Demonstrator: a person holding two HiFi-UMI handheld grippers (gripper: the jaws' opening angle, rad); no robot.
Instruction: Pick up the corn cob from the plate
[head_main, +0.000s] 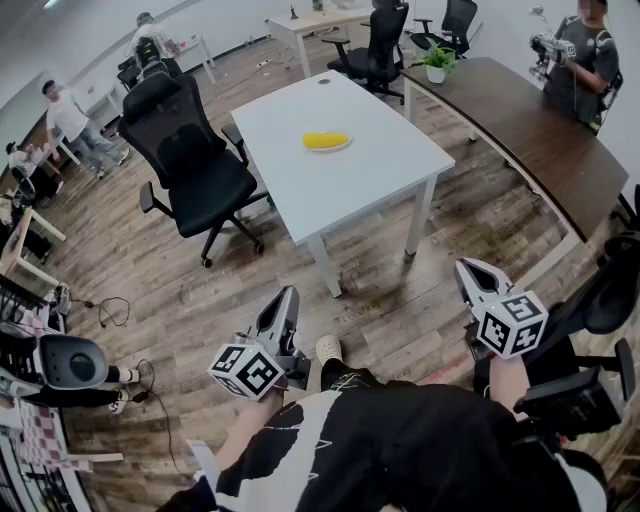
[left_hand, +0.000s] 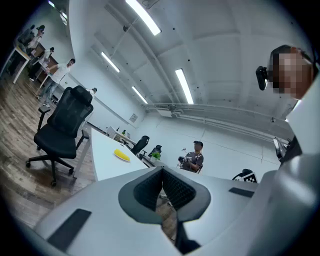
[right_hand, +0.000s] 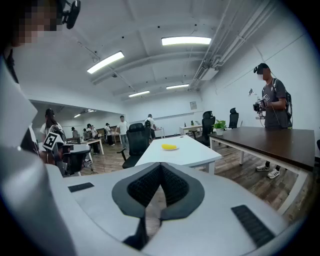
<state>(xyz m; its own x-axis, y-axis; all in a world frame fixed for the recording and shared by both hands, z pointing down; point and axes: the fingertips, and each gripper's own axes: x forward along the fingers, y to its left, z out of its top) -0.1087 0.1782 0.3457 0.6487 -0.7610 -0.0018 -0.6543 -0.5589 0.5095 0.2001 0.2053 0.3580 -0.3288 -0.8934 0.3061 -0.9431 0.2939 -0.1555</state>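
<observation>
- At the far left, a few people (head_main: 62, 118) sit or stand at pale desks by the wall.
- A black mesh office chair on castors (head_main: 190, 160) stands against the left long side of the table, turned partly away from it.
- Our left gripper (head_main: 287, 294) is low in the head view, over the brown wood-plank floor (head_main: 180, 300). Its own view shows the dark ribbed pads clenched tip to tip with nothing between them (left_hand: 162, 171).
- The white rectangular table (head_main: 380, 170) stands ahead of us, its near corner and white legs towards us (a strip of floor lies between it and both grippers).
- The yellow corn cob (head_main: 325, 140) lies on a pale shallow plate (head_main: 347, 145) near the table's middle, well apart from both grippers.
- More black chairs (head_main: 385, 45) stand behind the table's far end.
- A small green potted plant (head_main: 437, 62) sits on the far end of the long dark-brown desk (head_main: 540, 150).
- Our right gripper (head_main: 468, 268) tilts a little downward, its pads likewise pressed together and empty (right_hand: 160, 167).
- At the far right, a person in a grey shirt (head_main: 585, 55) stands behind the brown desk.
</observation>
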